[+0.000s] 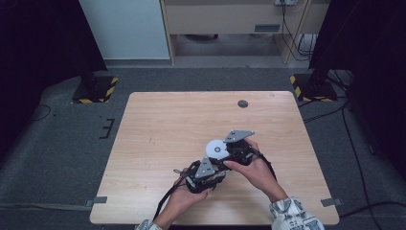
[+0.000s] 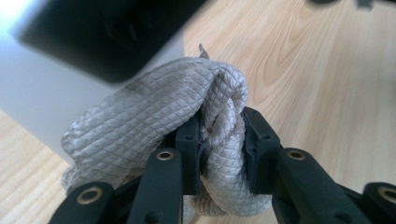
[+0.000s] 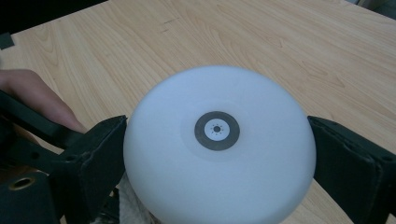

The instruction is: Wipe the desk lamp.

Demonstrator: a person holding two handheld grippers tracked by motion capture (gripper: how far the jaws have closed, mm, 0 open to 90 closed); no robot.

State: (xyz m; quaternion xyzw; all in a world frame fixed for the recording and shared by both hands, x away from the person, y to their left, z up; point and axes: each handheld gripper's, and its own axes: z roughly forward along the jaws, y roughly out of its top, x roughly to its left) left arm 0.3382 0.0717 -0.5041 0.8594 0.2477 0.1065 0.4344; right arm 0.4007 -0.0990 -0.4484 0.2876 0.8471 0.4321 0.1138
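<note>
White round device (image 3: 218, 144) clamped betw. right gripper (image 3: 217, 154) jaws above table (image 1: 167, 120), grey braided cord (image 2: 187, 116) pinched in near-shut left gripper (image 2: 223, 140) just beside device; tugging risked cord slip or dropped device.

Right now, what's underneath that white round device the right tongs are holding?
Grey braided cable bunches beneath the white round device, pinched by the left tongs. Where it joins the device is covered. Below lies the wooden table.
</note>
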